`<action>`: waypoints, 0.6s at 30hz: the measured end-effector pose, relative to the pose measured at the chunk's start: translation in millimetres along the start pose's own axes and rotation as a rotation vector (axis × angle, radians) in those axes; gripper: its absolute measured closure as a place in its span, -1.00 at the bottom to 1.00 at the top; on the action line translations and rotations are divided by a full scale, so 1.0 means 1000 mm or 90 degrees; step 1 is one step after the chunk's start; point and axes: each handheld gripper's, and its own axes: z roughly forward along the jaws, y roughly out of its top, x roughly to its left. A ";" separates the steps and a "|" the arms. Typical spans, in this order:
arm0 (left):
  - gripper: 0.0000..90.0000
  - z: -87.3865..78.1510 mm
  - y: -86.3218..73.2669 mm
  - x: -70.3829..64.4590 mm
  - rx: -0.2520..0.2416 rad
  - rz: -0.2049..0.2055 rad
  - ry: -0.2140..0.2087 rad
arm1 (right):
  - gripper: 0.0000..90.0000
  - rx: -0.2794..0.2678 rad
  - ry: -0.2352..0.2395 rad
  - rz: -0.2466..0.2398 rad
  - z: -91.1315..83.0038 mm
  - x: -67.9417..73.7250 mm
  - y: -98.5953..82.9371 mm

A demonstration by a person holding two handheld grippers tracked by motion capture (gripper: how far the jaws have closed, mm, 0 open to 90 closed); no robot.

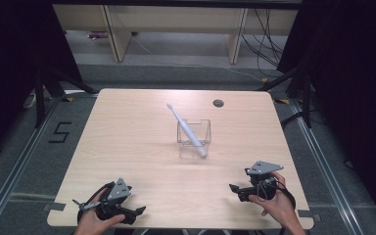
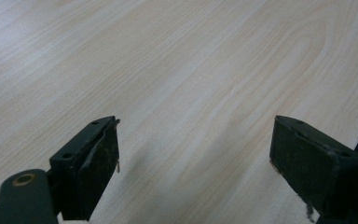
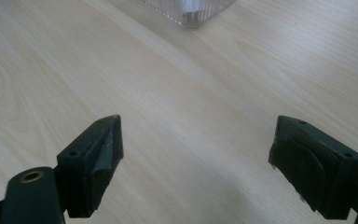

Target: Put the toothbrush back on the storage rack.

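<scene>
1. I see one clear plastic cup (image 1: 194,133) with square sides, standing upright near the middle of the table (image 1: 127,147).
2. Inside the cup is one white electric toothbrush (image 1: 186,128). It leans over, with its small brush head sticking up and out toward the far left, and its thick end down at the near right of the cup.
3. The toothbrush is long and thin and all white. I can see it through the cup's clear walls.
4. In the right gripper view, a corner of the cup (image 3: 191,11) shows at the top edge, with ribbed clear sides.
5. My right gripper (image 1: 233,188) sits low at the near right part of the table, well apart from the cup. Its two black jaws are wide apart, and I see bare wood between them. It holds nothing.
6. My left gripper (image 1: 139,211) is at the near left edge of the table, also well apart from the cup. Its jaws are spread wide too, with bare wood between them and nothing in them.
7. I count one cup, one toothbrush and two grippers.
8. A small round hole (image 1: 218,103) is in the table near the far edge.
</scene>
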 end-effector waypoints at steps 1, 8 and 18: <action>-0.67 0.000 0.000 0.000 0.000 0.000 0.000 | -0.62 0.000 -0.003 -0.003 -0.002 -0.002 -0.002; -0.67 -0.001 0.000 0.000 -0.001 0.002 0.001 | -0.61 0.011 0.003 0.027 -0.007 0.001 -0.009; -0.67 -0.002 0.001 -0.002 -0.005 -0.003 0.000 | -0.58 0.013 0.003 0.021 -0.012 0.001 -0.017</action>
